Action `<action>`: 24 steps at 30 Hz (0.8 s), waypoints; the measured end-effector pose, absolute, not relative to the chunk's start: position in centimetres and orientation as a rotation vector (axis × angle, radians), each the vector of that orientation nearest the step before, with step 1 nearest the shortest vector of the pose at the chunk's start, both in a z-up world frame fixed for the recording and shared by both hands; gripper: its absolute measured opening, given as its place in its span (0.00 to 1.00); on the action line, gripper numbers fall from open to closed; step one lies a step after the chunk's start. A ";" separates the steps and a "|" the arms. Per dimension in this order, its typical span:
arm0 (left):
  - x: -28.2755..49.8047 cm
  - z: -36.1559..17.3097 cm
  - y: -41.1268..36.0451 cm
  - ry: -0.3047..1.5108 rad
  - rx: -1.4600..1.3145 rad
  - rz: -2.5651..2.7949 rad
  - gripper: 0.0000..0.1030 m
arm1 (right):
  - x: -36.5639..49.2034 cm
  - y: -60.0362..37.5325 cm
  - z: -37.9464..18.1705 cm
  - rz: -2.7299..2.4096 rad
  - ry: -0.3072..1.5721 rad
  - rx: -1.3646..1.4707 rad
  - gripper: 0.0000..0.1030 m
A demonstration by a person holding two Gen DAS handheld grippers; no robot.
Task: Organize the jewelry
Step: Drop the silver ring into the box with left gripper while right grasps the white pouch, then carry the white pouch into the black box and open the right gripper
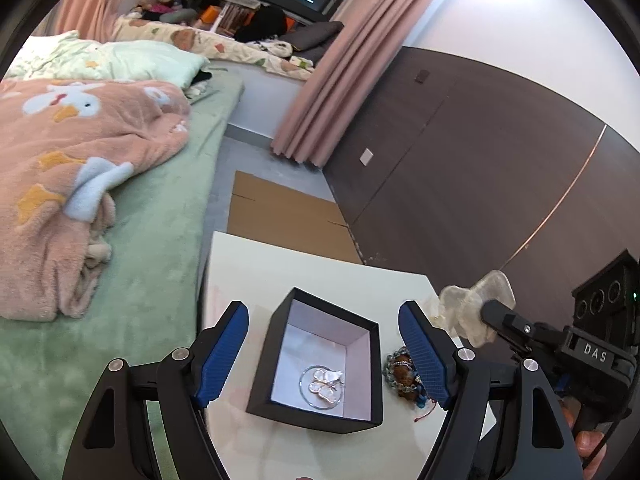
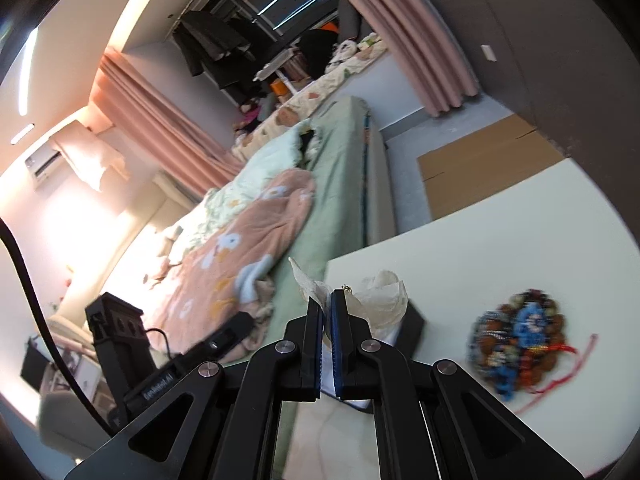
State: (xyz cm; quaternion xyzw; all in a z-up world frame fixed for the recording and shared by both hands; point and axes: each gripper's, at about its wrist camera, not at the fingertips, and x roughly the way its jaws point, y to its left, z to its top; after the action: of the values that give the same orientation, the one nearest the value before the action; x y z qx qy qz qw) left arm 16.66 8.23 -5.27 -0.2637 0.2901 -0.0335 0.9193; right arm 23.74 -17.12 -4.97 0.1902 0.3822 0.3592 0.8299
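The bead pile (image 2: 520,344) on the desk (image 2: 500,240) is smeared with blur; the black box (image 2: 416,326) hides mostly behind the right gripper (image 2: 327,312) and crumpled bag (image 2: 380,300).

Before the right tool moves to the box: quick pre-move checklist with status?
1. Right tool shut on the crumpled translucent wrapper: ok.
2. Left tool open, nothing between its pads: ok.
3. Black square box with white lining open on the white table: ok.
4. Free room in the box: ok, only the pearly butterfly pendant lies in it.
5. Pile of beaded bracelets sorted: not ok, it lies on the table.
6. Jewelry inside the wrapper: cannot tell.
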 end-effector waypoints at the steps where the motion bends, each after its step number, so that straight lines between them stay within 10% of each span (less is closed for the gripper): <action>1: 16.6 -5.2 8.4 0.593 -0.542 -0.065 0.76 | 23.9 -16.5 -5.0 0.782 0.815 0.413 0.05; 3: 16.3 -5.1 8.7 0.591 -0.541 -0.056 0.76 | 24.2 -15.2 -5.2 0.796 0.832 0.408 0.12; 6: 16.0 -5.0 8.7 0.594 -0.535 -0.040 0.76 | 24.8 -14.5 -6.4 0.763 0.895 0.394 0.63; 7: 15.9 -5.0 8.7 0.595 -0.532 -0.034 0.76 | 24.8 -15.0 -6.5 0.738 0.889 0.406 0.66; 24: 15.6 -3.8 2.6 0.599 -0.411 -0.093 0.76 | 23.4 -26.6 -5.2 0.546 0.868 0.442 0.68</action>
State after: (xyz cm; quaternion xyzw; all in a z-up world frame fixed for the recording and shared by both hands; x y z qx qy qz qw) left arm 15.58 2.61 -3.85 -0.2007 0.2929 -0.0454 0.9337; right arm 23.41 -26.64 -5.24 0.2097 0.4120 0.2590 0.8481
